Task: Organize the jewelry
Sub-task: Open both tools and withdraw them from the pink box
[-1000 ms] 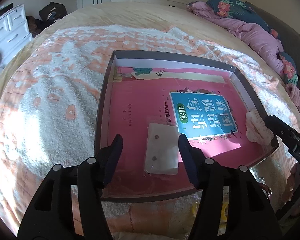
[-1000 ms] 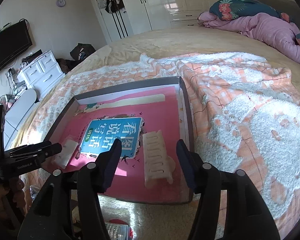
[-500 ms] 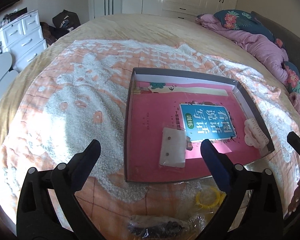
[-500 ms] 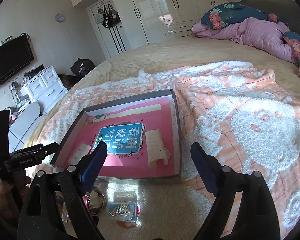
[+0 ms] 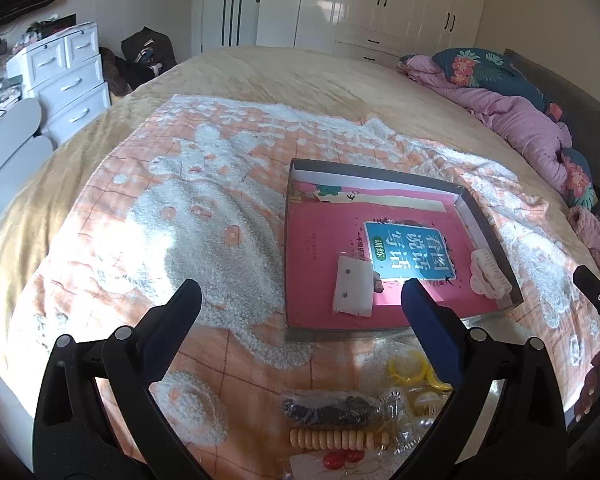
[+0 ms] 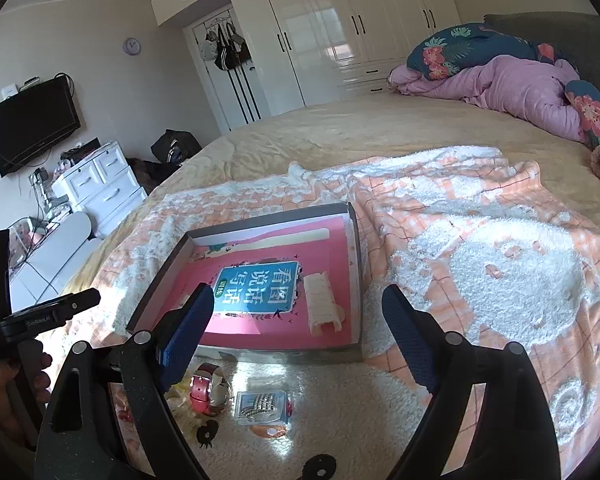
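jaws standing wide and empty on left gripper (image 5: 300, 296) and right gripper (image 6: 298, 306), hovering over blanket (image 5: 204, 216), with earring card (image 5: 354, 290) and cream hair clip (image 6: 323, 304) lying inside shallow box (image 6: 354, 240).

From my left wrist view, the red beads (image 5: 338, 460) at the blanket's near edge are cut off by the frame bottom. My left finger (image 5: 432, 336) hides part of the yellow rings (image 5: 406, 368). The studs on the earring card (image 5: 354, 290) are too small to tell.
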The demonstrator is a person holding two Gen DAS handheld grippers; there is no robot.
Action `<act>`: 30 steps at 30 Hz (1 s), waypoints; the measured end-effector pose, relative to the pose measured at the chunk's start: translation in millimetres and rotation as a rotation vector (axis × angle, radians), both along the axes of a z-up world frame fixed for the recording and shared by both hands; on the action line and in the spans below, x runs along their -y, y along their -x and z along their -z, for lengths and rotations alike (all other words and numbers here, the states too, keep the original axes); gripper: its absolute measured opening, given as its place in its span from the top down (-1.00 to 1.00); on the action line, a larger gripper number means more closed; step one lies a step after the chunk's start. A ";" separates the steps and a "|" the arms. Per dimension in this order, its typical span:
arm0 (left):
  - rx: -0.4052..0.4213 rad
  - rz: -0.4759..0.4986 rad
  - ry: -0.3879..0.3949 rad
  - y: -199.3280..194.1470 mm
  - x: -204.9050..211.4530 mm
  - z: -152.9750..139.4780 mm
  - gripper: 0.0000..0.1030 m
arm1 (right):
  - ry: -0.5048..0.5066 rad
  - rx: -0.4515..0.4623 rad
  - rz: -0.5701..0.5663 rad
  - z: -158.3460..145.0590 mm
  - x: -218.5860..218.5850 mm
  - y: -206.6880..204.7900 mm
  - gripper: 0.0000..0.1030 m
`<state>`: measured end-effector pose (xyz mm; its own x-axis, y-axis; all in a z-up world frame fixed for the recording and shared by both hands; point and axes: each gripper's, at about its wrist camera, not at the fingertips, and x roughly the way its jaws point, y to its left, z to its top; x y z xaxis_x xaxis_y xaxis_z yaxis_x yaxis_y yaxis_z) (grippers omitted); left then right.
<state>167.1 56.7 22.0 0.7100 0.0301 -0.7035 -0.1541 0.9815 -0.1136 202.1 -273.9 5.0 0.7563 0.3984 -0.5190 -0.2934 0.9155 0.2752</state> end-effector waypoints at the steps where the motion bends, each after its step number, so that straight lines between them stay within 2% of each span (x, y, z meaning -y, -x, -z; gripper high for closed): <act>1: 0.005 0.001 -0.003 2.9 -0.1 -1.9 -0.81 | 0.001 0.004 -0.003 -1.8 -0.2 2.0 -0.65; 12: 0.032 0.007 0.001 30.6 -1.0 -16.0 -0.81 | 0.023 0.034 -0.048 -15.8 -5.9 26.4 -0.66; 17: 0.036 0.014 -0.005 43.6 -1.1 -18.6 -0.82 | 0.047 0.050 -0.069 -19.0 -11.0 37.6 -0.74; 30: 0.005 0.029 -0.012 64.9 0.6 -10.7 -0.82 | 0.082 0.037 -0.136 -14.9 -26.3 62.8 -0.76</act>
